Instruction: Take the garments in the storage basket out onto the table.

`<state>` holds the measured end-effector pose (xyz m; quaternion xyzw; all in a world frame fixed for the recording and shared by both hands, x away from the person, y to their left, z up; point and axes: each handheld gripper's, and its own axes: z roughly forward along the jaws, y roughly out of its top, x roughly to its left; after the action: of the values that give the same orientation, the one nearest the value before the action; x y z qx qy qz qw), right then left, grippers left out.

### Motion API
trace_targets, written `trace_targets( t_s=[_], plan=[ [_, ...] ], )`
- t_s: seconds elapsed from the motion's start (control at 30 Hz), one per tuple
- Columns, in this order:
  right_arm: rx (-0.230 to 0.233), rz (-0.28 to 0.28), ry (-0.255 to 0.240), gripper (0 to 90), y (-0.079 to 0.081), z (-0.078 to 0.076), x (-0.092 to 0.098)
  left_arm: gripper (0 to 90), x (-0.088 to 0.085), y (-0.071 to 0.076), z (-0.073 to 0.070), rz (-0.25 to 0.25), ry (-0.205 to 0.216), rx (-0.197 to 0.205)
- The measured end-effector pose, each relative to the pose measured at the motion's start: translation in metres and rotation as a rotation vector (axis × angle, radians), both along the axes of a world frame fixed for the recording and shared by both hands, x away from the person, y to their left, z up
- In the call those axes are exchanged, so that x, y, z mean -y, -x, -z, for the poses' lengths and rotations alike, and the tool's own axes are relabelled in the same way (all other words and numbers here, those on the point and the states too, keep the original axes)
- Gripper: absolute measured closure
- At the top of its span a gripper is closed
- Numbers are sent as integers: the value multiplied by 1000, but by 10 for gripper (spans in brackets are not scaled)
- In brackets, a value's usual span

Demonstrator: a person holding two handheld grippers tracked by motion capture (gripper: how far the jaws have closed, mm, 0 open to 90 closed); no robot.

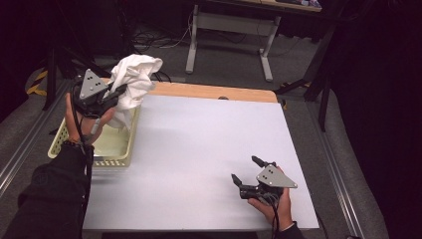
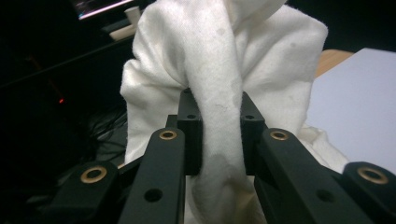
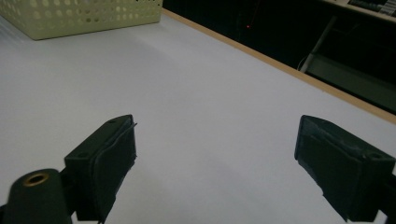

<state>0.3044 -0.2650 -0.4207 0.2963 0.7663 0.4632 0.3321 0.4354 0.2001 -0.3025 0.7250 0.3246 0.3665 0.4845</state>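
A white cloth (image 1: 130, 82) hangs bunched above a pale yellow perforated basket (image 1: 119, 159) at the table's left edge. My left gripper (image 1: 117, 93) is shut on a fold of the white cloth (image 2: 219, 93), which runs up between the two black pads and spreads out above them. The cloth's lower end trails down toward the basket. Near the table's front right, my right gripper (image 1: 246, 169) rests low over the white tabletop (image 1: 209, 144) with its jaws wide apart. My right gripper (image 3: 215, 158) has nothing between its pads.
The basket (image 3: 84, 18) stands at the far left in the right gripper view. A wooden strip (image 1: 214, 92) edges the table's far side. Beyond it stand a desk frame (image 1: 229, 35) and cables on the dark floor.
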Motion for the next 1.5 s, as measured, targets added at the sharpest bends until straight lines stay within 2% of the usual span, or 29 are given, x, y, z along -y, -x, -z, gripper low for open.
trace_targets(
  t_s=[0.03, 0.1, 0.13, 0.23, 0.3, 0.4, 0.43, 0.47, 0.67, 0.7, 0.73, 0.77, 0.8, 0.87, 0.97, 1.0, 1.03, 1.17, 1.27, 1.5],
  plan=[
    [0, 0, 0, 136, 0, 0, 0, 774, 0, 0, 0, 0, 0, 0],
    [24, 11, -8, 138, -1, -8, -1, 775, 8, 2, -3, 34, 14, 12],
    [32, 14, -14, 139, -1, -11, -1, 775, 18, 5, -5, 74, 27, 15],
    [59, 23, -23, 141, -2, -21, -2, 775, 33, 9, -10, 129, 26, 27],
    [74, 37, -7, 145, -3, -28, -4, 775, 44, 12, -13, 164, 33, 26],
    [96, 47, -12, 149, -6, -39, -7, 776, 60, 17, -18, 219, 40, 35],
    [105, 48, -12, 149, -6, -42, -8, 776, 60, 17, -18, 219, 40, 35],
    [109, 48, -13, 149, -7, -46, -8, 776, 73, 22, -21, 257, 53, 39],
    [137, 44, -67, 148, -11, -68, -11, 776, 113, 38, -28, 367, 16, 49],
    [137, 44, -67, 148, -11, -68, -11, 776, 113, 38, -28, 367, 16, 49],
    [148, 39, -87, 149, -11, -73, -12, 776, 127, 41, -27, 401, 9, 45],
    [148, 39, -87, 149, -11, -73, -12, 775, 127, 41, -27, 401, 9, 45],
    [155, 35, -102, 148, -10, -78, -12, 775, 140, 44, -25, 433, 0, 37],
    [161, 34, -102, 148, -8, -79, -11, 775, 152, 47, -21, 459, -12, 26],
    [164, 32, -102, 148, -4, -80, -9, 775, 162, 49, -15, 479, -24, 13],
    [163, 30, -106, 148, -3, -81, -8, 775, 170, 49, -8, 493, -31, -7],
    [163, 30, -106, 148, -3, -81, -8, 775, 170, 49, -8, 493, -31, -7],
    [161, 26, -122, 148, -2, -80, -6, 774, 182, 47, 11, 499, -57, -48],
    [155, 20, -120, 148, -3, -78, -6, 772, 184, 47, 18, 497, -63, -59],
    [131, 1, -126, 154, -5, -73, -8, 764, 184, 47, 42, 497, -83, -123]
  ],
)
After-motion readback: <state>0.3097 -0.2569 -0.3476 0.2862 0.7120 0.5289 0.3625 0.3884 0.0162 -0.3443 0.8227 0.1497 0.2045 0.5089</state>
